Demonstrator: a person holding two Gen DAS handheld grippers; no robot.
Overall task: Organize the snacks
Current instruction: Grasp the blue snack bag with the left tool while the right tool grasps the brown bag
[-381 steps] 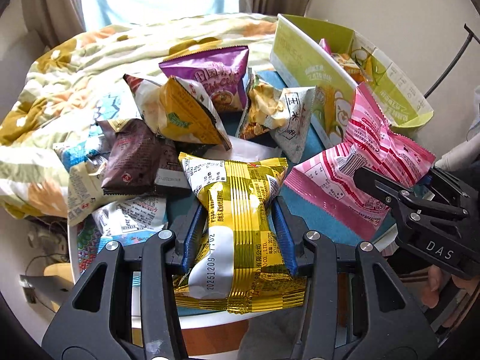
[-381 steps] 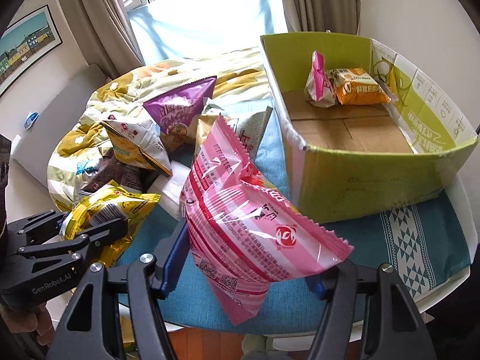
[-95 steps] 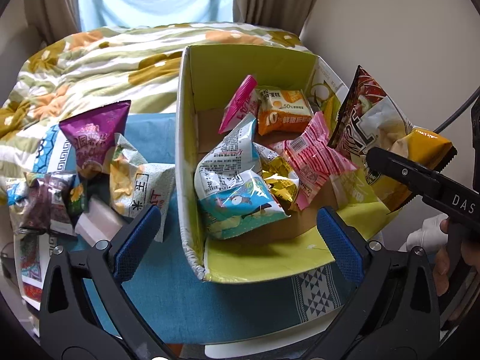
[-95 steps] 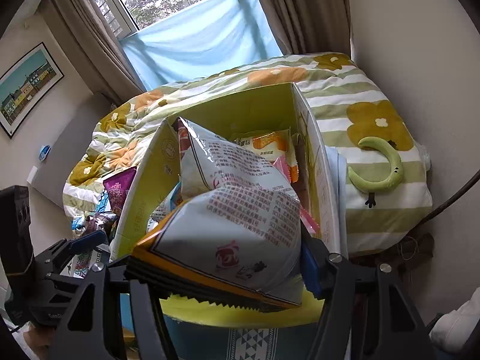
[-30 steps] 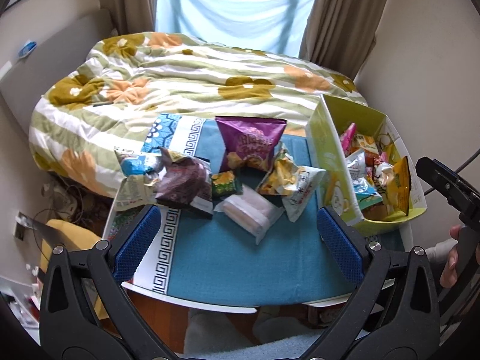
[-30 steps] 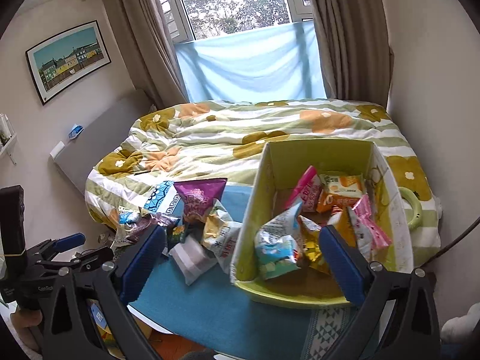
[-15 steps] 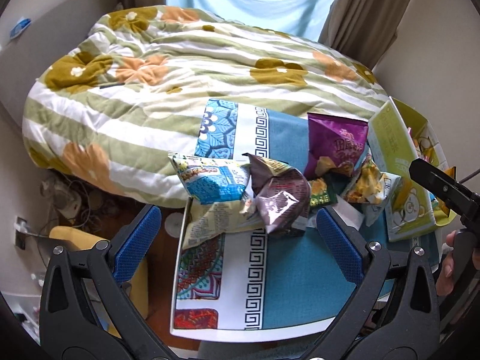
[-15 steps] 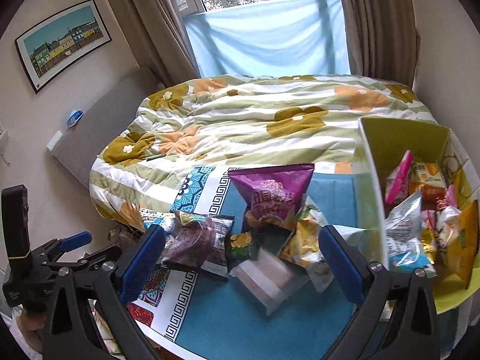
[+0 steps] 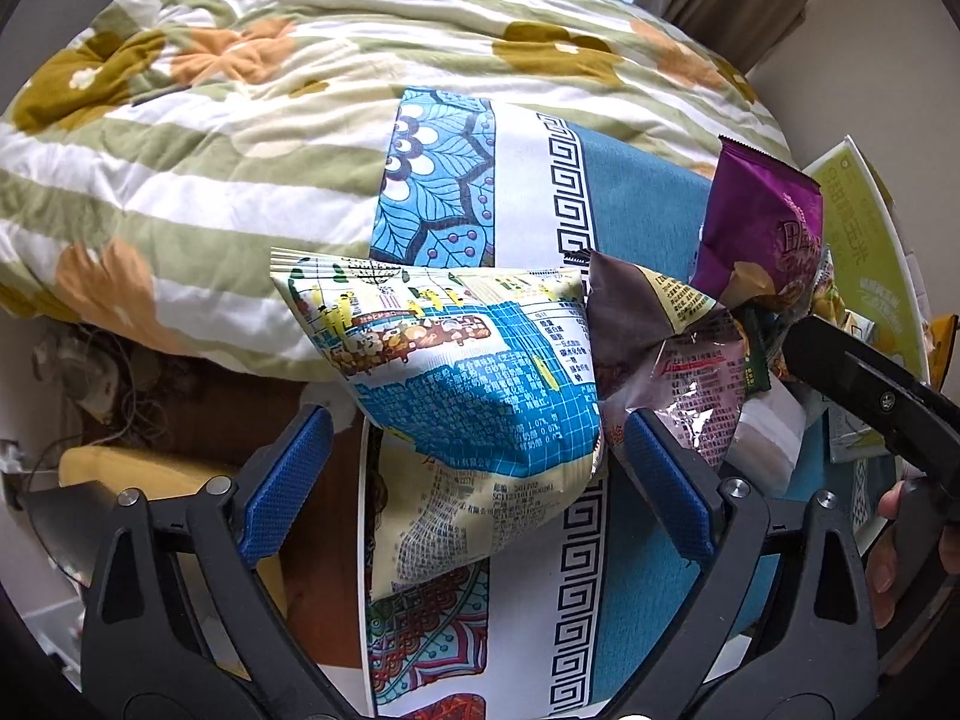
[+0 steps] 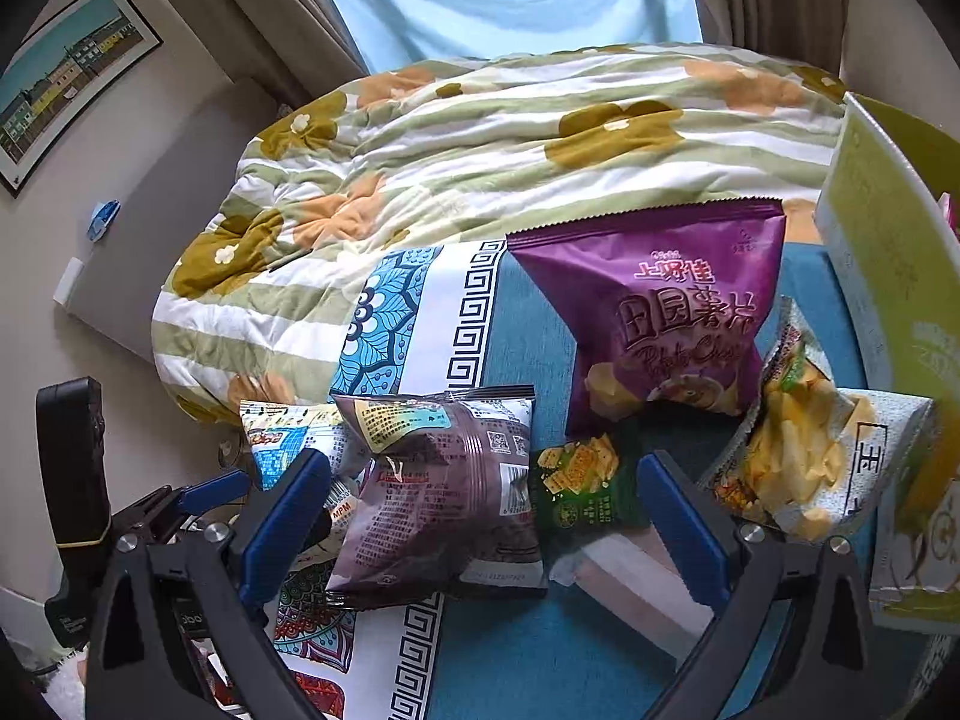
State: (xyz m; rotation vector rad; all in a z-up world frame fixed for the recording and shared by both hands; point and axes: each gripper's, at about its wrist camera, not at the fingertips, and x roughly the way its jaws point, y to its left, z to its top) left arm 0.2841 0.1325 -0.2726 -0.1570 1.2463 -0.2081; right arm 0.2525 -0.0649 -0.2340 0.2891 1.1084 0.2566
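between open pads (image 9: 282, 477) — blue packet (image 9: 474, 384)

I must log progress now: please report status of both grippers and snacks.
Left gripper open around blue bag. Right gripper open over brown bag. Nothing blocking.

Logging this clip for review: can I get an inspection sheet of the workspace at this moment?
Surface: table under a blue patterned cloth.
Job's things: blue-and-white packet, brown packet, purple chip bag, small green packet, corn snack bag; green box at right.
Clutter: nothing seen.
Grippers: left gripper open around the blue-and-white packet; right gripper open around the brown packet.
Cables: tangled cords on the floor.
Surroundings: floral quilt, curtains, framed picture.
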